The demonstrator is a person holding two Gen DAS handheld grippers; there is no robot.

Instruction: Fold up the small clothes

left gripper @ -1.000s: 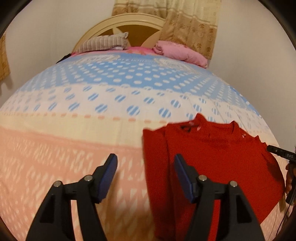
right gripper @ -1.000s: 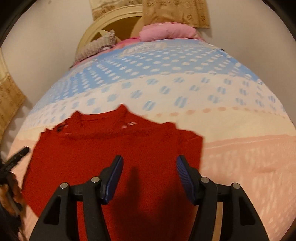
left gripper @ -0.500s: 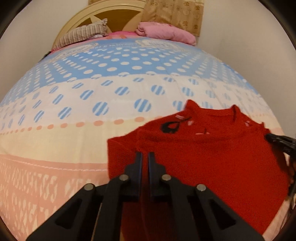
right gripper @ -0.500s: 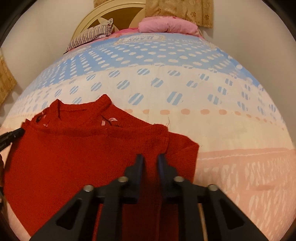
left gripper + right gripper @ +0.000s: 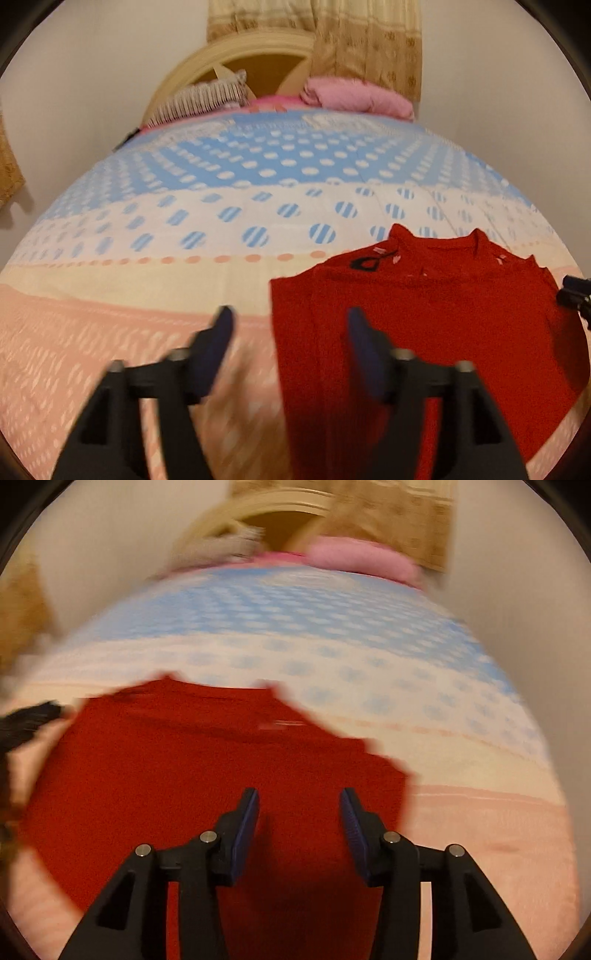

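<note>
Bed (image 5: 155, 332) fills both views, patterned sheet in blue dotted, cream and peach bands, headboard (image 5: 258, 48) and curtain (image 5: 369, 37) at the far end

Pink folded blanket (image 5: 354, 98) and striped pillow (image 5: 207, 98) lie up by the headboard, well apart from the work

Red sweater (image 5: 424, 325) lies flat on the near part of the bed, neck toward the headboard, left side looks already turned in as a long strip along its edge; right wrist view is blurred so its right edge is hard to read

Left gripper (image 5: 290, 334) jaws opening, spread wide, nothing pinched; one finger over bare sheet, the other over the folded strip

Right gripper (image 5: 299, 818) jaws opening too, moderately apart, over the sweater's lower right part (image 5: 221, 775), no cloth between the pads

Other gripper's tip shows at the frame edge in each view (image 5: 574, 290)

Risks from here, judgement only:
- released fold may spring back or slide since the knit is thick and the sheet is soft
- a pad could snag the knit while pulling away and drag the layer open
- next pinch may take only the top layer, or take sheet with it, giving a crooked fold
- uneven grabs by the two hands would skew the edge
</note>
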